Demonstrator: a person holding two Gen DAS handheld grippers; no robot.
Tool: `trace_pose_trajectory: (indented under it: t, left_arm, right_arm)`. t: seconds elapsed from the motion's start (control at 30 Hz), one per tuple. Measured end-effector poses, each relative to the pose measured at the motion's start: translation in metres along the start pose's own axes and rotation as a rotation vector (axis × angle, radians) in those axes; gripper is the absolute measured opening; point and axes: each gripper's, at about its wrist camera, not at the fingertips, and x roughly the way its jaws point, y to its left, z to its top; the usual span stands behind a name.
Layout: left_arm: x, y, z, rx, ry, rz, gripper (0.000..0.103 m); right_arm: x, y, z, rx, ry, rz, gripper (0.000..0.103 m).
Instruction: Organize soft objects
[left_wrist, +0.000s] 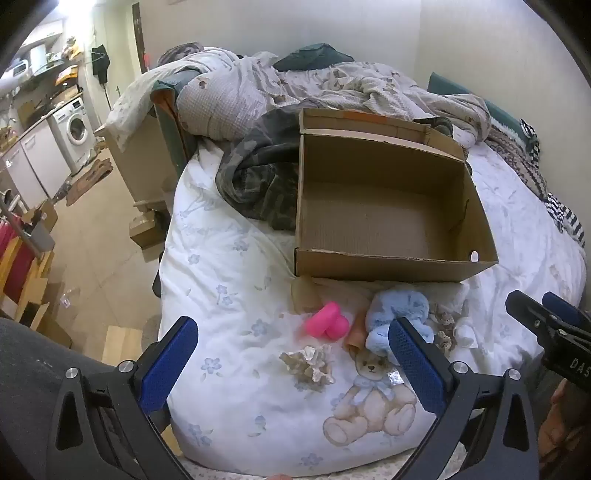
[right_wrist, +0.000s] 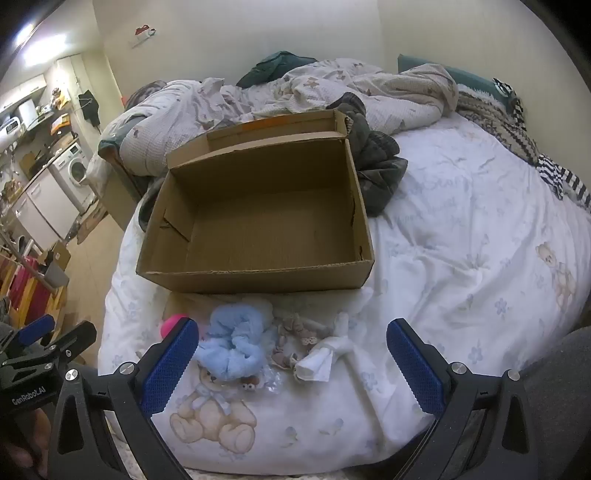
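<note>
An open cardboard box (left_wrist: 391, 260) (right_wrist: 258, 278) stands empty on the bed. In front of it lie soft items: a pink object (left_wrist: 327, 323) (right_wrist: 170, 325), a fluffy light-blue scrunchie (left_wrist: 400, 317) (right_wrist: 232, 345), a beige frilly piece (left_wrist: 308, 363), small brown plush bits (right_wrist: 295, 338) and a white knotted cloth (right_wrist: 325, 356). My left gripper (left_wrist: 293, 354) hovers open over the pink object and beige piece. Above the blue scrunchie and white cloth, my right gripper (right_wrist: 293, 356) is open too. Neither holds anything.
A rumpled duvet (right_wrist: 295, 88) and a camouflage garment (left_wrist: 258, 177) lie behind the box. A striped blanket (right_wrist: 517, 136) runs along the right side. The bed's left edge drops to a floor with a washing machine (left_wrist: 75, 129) and cartons. Each gripper shows at the other view's edge.
</note>
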Motion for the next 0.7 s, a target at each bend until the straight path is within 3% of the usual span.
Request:
trace_pose_trajectory:
  t: [0.7]
  left_arm:
    - [-0.0012,-0.0013,0.0013,0.002,0.000,-0.004,0.103]
  right_arm:
    - [-0.0004,-0.0001,0.0005,0.002,-0.005,0.003,0.103]
